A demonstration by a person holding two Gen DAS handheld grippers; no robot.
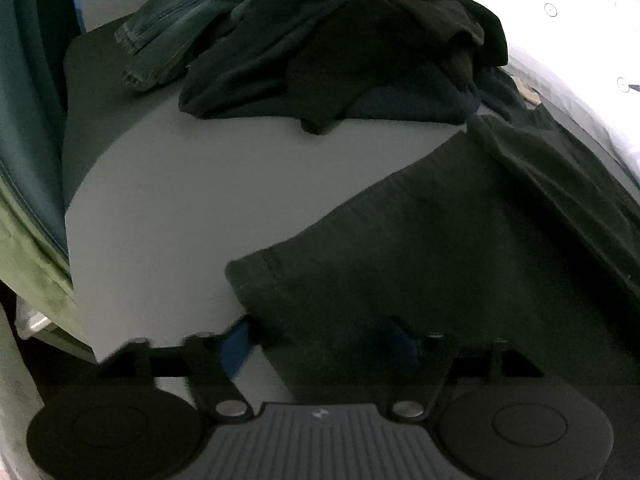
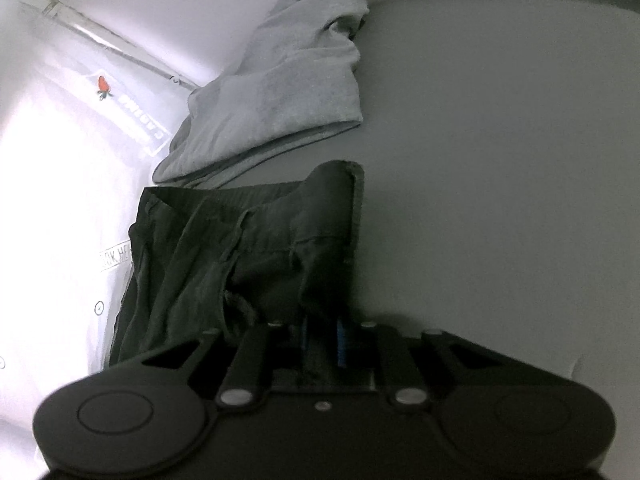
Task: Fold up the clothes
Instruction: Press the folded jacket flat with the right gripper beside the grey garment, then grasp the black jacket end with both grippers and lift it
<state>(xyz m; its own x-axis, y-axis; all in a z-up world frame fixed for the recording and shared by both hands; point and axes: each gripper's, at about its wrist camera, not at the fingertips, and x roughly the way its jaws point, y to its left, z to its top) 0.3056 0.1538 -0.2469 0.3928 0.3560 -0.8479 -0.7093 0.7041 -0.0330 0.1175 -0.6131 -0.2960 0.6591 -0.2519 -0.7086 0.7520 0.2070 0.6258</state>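
We're working the dark olive-black knit garment (image 1: pixel 460 240), which lies spread flat on the pale grey table (image 1: pixel 180 200), its hemmed corner nearest the left tool (image 1: pixel 320 340). That tool's blue-padded fingers (image 1: pixel 234 346) stand apart, straddling the near hem; we judge the pads are not pressing the cloth, so nothing is held there yet. Over on the other side, the right tool (image 2: pixel 324 344) has its fingers drawn nearly together, pinching a bunched fold of the same garment's edge, cloth rising out from between them.

We read this fabric as soft, light and limp: it will sag and drape from any single pinch, and a thick hem gives the surest bite. We would take it at two corners of the hem, one per tool, so the edge stays taut as it lifts.

Counting now: one dark garment in hand. Beyond it, one heap of unfolded clothes (image 1: pixel 340 52), with at least a faded denim piece (image 1: pixel 168 36), several black items and a red scrap; the exact number is hidden. Beyond the garment in the right view, one light grey folded cloth (image 2: pixel 280 92).
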